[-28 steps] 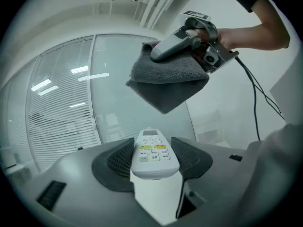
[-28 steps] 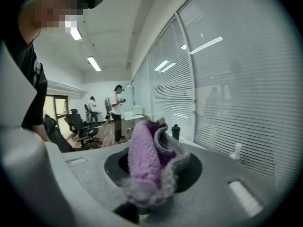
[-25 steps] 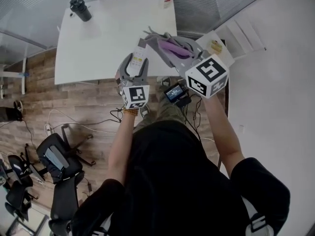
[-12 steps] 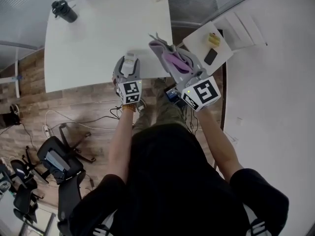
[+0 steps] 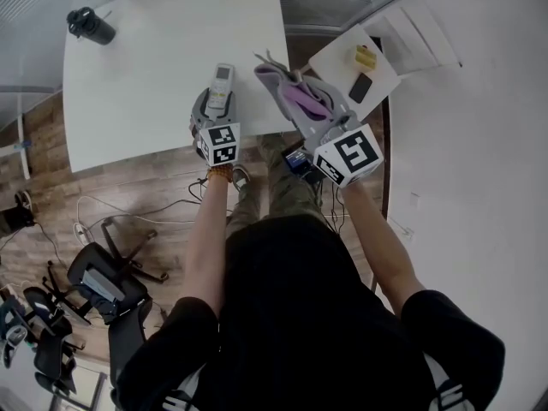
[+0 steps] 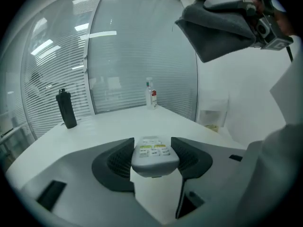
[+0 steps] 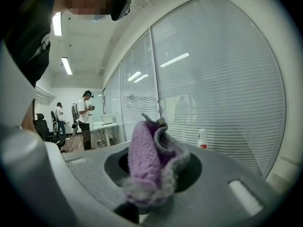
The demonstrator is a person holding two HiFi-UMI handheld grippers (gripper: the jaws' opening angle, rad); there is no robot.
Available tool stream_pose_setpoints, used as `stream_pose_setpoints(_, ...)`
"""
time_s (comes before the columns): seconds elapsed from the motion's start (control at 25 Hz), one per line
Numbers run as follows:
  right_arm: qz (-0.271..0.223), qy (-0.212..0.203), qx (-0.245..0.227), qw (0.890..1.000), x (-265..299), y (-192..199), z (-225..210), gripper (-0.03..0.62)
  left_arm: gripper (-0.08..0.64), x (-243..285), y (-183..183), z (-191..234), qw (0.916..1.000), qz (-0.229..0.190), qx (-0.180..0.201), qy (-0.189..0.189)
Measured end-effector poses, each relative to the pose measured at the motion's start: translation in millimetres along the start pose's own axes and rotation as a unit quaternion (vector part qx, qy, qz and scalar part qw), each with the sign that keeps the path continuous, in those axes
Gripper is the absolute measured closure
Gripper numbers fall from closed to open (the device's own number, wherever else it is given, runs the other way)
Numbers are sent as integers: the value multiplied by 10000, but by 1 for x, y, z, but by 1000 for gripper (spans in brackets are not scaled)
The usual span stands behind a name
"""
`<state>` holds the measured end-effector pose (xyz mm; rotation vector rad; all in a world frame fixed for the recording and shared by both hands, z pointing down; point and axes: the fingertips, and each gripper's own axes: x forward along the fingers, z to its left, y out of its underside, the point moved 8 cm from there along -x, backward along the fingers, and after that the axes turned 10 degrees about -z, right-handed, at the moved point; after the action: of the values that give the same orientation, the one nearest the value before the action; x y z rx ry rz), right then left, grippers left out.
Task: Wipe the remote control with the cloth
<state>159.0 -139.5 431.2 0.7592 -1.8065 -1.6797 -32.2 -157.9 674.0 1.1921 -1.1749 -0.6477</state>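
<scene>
Left gripper (image 5: 220, 103) tilting downward, fingers (image 6: 116, 161) clamping slim grey-white remote control (image 6: 152, 156), right gripper (image 5: 298, 103) nearly level, fingers (image 7: 115, 166) pinching fluffy purple-grey cloth (image 7: 144, 160)

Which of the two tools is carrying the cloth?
The right tool: the purple-and-grey cloth is clamped between its jaws. The left tool grips the remote control instead.

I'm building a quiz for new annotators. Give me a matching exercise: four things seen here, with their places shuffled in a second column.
1 remote control
2 cloth
3 black bottle
4 red-labelled bottle

A white table, far right corner
B in the right gripper
C white table, far left corner
D in the left gripper

Pairs: 1-D, 2-B, 3-C, 4-A
</scene>
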Motion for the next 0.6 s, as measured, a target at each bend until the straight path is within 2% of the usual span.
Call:
stream_pose_setpoints(0.16,-27,-41,-63,10000,0,-4,1,522,304,8,9,-2,9994,227,-113,245)
stream_pose_setpoints(0.28,-19,-60,-13,10000,0,-1,-2,522,299,9,9,-2,9985,174,-168,493)
stream_pose_setpoints(0.44,-23,1,-56,10000,-1,-1,0,522,253,-1,1,3,9973,-58,-134,714)
stream_pose_setpoints(0.52,-92,47,-144,9998,-3,-2,2,522,253,-11,-9,7,9977,-290,-23,608)
stream_pose_setpoints(0.6,-180,85,-303,9993,-8,-4,7,522,255,-29,-29,10,9964,-720,174,422)
